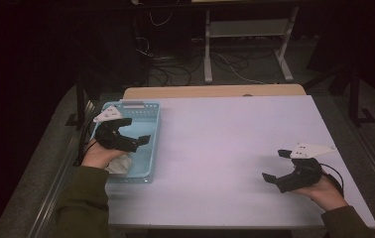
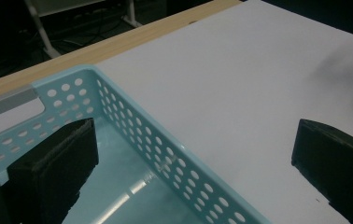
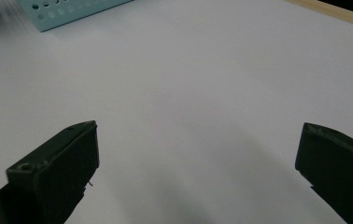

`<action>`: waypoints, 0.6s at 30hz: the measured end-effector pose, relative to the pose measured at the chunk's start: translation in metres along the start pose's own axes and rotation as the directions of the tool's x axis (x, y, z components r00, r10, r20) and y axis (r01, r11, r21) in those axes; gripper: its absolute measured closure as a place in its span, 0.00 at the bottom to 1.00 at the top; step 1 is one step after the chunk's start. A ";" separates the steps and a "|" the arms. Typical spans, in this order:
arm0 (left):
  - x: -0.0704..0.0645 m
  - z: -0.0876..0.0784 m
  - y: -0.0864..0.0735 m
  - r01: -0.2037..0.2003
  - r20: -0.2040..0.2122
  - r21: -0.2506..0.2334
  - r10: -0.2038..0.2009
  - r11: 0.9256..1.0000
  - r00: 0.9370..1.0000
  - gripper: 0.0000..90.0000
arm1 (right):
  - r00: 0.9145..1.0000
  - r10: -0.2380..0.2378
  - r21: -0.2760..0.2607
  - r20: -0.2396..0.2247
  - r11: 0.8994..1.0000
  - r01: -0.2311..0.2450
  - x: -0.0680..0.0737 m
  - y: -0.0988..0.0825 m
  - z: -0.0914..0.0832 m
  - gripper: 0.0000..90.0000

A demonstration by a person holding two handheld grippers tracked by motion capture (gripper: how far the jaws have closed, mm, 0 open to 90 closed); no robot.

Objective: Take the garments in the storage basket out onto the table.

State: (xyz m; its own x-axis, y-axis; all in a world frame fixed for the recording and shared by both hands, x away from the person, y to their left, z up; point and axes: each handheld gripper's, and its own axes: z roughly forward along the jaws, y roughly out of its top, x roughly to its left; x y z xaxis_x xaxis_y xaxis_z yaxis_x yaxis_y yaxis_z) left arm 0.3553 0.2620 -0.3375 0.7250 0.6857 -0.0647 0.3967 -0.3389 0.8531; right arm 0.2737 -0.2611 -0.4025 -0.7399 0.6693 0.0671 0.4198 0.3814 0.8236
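A light blue perforated basket (image 1: pixel 153 124) stands at the left of the white table. My left gripper (image 1: pixel 134 131) hovers over it, open, with nothing between its jaws. In the left gripper view one jaw hangs inside the basket (image 2: pixel 132 119) and the other over the table, straddling the right wall. A white cloth-like thing (image 1: pixel 121 164) lies in the basket's near end beside the left hand. My right gripper (image 1: pixel 276 165) rests low at the table's right front, open and empty. The right gripper view shows bare tabletop between its jaws and the basket's corner (image 3: pixel 67 11) far off.
The white table (image 1: pixel 225 139) has a wooden strip (image 1: pixel 215 91) along its far edge. Beyond it, on the dark floor, stand a white frame (image 1: pixel 247 42) and loose cables (image 1: pixel 175 69). Metal rails run along both sides of the table.
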 end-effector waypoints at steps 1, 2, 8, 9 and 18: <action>0.000 -0.001 0.000 0.002 0.000 -0.001 -0.002 1.000 1.000 0.00 | 1.000 -0.003 0.000 -0.001 1.000 0.003 0.000 0.000 0.001 0.00; 0.001 -0.001 0.000 0.003 -0.001 -0.001 -0.003 1.000 1.000 0.00 | 1.000 -0.007 0.002 0.000 1.000 0.007 0.000 0.000 0.002 0.00; 0.004 -0.006 -0.001 0.005 -0.011 0.001 -0.005 1.000 1.000 0.00 | 1.000 -0.015 0.007 -0.001 1.000 0.015 -0.001 -0.002 0.006 0.00; 0.005 -0.008 -0.002 0.002 -0.012 0.000 -0.002 1.000 1.000 0.00 | 1.000 -0.014 0.009 0.001 1.000 0.014 -0.001 -0.002 0.006 0.00; 0.012 -0.017 -0.005 0.015 -0.036 -0.006 -0.016 1.000 0.999 0.00 | 1.000 0.001 0.004 0.000 1.000 -0.001 -0.002 -0.003 0.004 0.00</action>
State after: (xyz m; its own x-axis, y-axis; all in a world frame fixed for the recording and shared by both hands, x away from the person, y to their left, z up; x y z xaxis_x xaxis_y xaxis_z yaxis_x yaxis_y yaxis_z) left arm 0.3526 0.2832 -0.3333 0.6979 0.7138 -0.0593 0.4046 -0.3246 0.8549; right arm 0.2757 -0.2610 -0.4078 -0.7399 0.6693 0.0678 0.4225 0.3838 0.8211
